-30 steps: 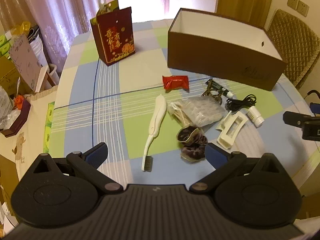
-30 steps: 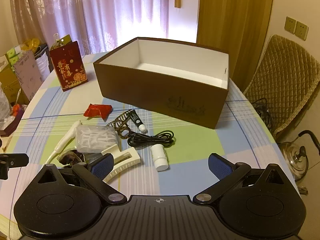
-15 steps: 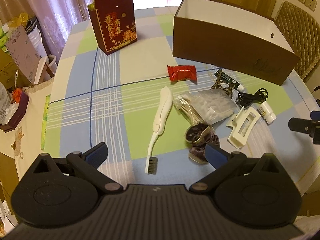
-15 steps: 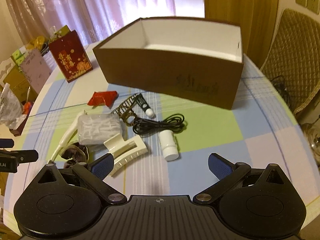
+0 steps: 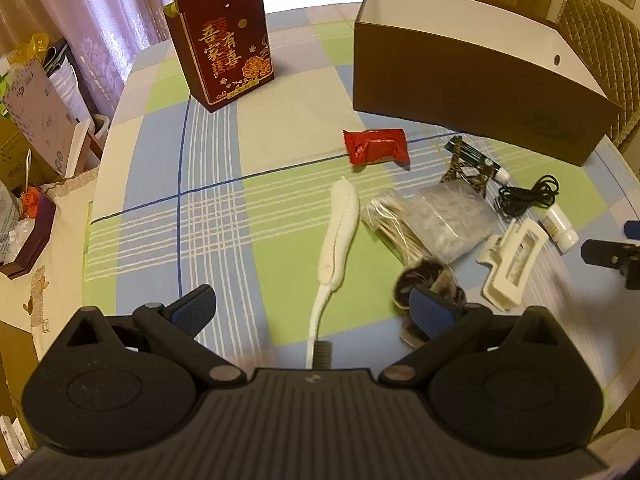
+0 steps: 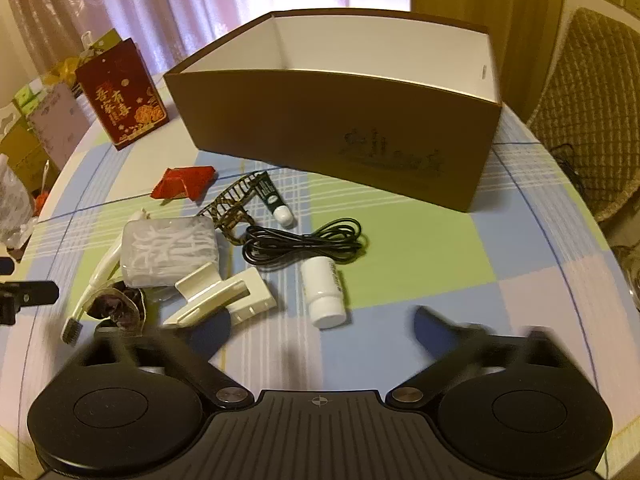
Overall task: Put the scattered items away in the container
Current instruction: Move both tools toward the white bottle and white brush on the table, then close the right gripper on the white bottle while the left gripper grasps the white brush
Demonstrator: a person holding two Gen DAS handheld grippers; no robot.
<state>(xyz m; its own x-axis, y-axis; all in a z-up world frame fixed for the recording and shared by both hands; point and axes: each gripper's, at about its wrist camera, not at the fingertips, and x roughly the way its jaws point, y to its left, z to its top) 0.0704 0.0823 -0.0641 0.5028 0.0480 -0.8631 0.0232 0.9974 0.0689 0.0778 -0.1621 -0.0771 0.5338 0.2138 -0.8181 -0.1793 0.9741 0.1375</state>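
The left gripper (image 5: 313, 310) hangs above the checked tablecloth (image 5: 280, 120) with its jaws spread wide and nothing between them; the bristled end of the long white plastic brush (image 5: 338, 236) lies in the gap, partly cut off by the gripper body. The right gripper (image 6: 320, 330) is also held low over the table, jaws wide and empty, its blue-padded fingers (image 6: 430, 330) smeared by motion blur.

The dark purple fabric scrunchie (image 5: 424, 280) is half hidden behind the left gripper's right finger. Whether the clear plastic bag of white picks (image 6: 168, 246) touches the brush cannot be made out.

The open brown cardboard box with a white inside (image 6: 340, 128) stands at twelve o'clock from the right gripper. The scattered things lie between it and the grippers: a red foil snack packet (image 6: 184, 184) at eleven o'clock, a coiled black cable (image 6: 304, 242) and a small white pill bottle (image 6: 324, 292) near twelve, and a cream plastic hair claw (image 6: 224, 294) at ten o'clock.
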